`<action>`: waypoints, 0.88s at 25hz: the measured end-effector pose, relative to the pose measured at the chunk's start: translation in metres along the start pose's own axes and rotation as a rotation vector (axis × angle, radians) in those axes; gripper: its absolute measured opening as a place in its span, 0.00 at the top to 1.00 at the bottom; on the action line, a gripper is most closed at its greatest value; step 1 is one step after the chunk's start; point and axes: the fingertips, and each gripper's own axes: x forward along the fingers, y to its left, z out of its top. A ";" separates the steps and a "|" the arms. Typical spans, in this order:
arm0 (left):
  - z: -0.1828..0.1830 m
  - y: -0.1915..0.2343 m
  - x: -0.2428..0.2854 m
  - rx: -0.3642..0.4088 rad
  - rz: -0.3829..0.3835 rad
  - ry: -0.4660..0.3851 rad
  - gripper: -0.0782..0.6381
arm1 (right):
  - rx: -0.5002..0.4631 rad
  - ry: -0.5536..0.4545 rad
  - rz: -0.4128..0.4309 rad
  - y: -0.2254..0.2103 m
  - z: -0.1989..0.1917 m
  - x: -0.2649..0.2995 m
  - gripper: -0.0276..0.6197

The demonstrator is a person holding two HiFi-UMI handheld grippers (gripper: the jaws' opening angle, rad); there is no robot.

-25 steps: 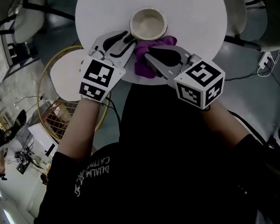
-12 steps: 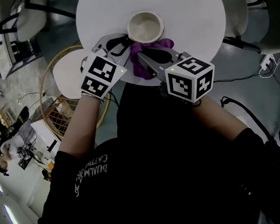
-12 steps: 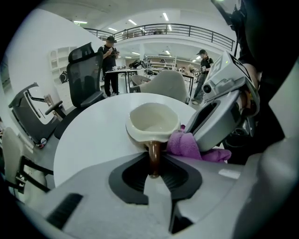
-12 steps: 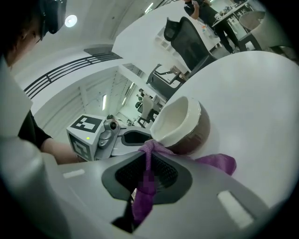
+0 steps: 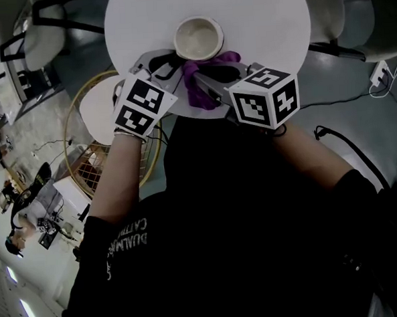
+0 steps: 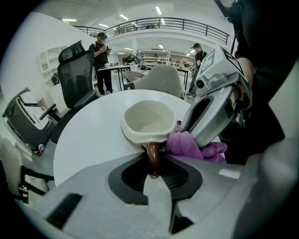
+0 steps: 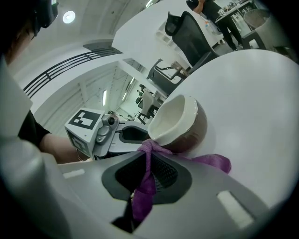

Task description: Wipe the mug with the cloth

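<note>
A cream-lined brown mug (image 5: 198,38) stands upright on the round white table (image 5: 264,23), near its front edge. My left gripper (image 5: 173,61) comes at it from the left. Its jaws have just been closing, and the mug's brown handle (image 6: 153,158) is now pinched between them. A purple cloth (image 5: 195,87) is clamped in my right gripper (image 5: 204,79), which is shut on it. In the right gripper view the cloth (image 7: 145,186) runs up from the jaws and touches the mug (image 7: 177,122) just under its rim, with a loose end lying on the table.
A smaller white round top (image 5: 98,103) and a gold wire basket (image 5: 92,168) stand at the lower left, below the table. Office chairs (image 6: 77,70) ring the table. A black cable (image 5: 345,145) lies on the floor at right. Two people (image 6: 100,51) stand far back.
The left jaws have closed onto the mug's handle. The right gripper has rolled, its marker cube showing another face, and the cloth has drawn in against the mug.
</note>
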 end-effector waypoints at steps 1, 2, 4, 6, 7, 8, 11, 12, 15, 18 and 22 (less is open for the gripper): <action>0.000 -0.001 0.000 -0.002 -0.001 -0.002 0.81 | 0.000 -0.001 -0.003 -0.001 0.000 -0.001 0.89; 0.000 -0.002 0.000 -0.005 -0.001 -0.005 0.81 | 0.002 -0.003 -0.006 -0.001 0.000 -0.002 0.89; 0.000 -0.003 0.000 -0.013 0.000 -0.013 0.81 | 0.009 -0.007 -0.013 -0.002 0.000 -0.004 0.89; -0.001 -0.004 -0.002 -0.022 -0.001 -0.019 0.81 | 0.014 -0.008 -0.022 -0.001 0.000 -0.005 0.89; -0.002 -0.004 -0.003 -0.025 -0.001 -0.020 0.81 | 0.016 -0.009 -0.026 -0.001 0.000 -0.007 0.89; -0.002 -0.005 -0.003 -0.026 -0.001 -0.020 0.81 | 0.020 -0.011 -0.029 -0.002 0.000 -0.008 0.89; -0.002 -0.006 -0.002 -0.024 -0.003 -0.017 0.81 | 0.036 -0.023 -0.036 -0.006 0.001 -0.014 0.89; -0.002 -0.006 -0.002 -0.022 -0.003 -0.016 0.81 | 0.040 -0.028 -0.040 -0.007 0.001 -0.016 0.89; -0.003 -0.008 -0.003 -0.020 -0.001 -0.007 0.81 | 0.044 -0.041 -0.053 -0.010 0.002 -0.021 0.89; -0.003 -0.009 -0.002 -0.019 0.000 -0.003 0.81 | 0.046 -0.053 -0.063 -0.014 0.004 -0.027 0.89; -0.003 -0.009 -0.002 -0.009 0.004 0.002 0.81 | 0.051 -0.073 -0.081 -0.022 0.008 -0.035 0.89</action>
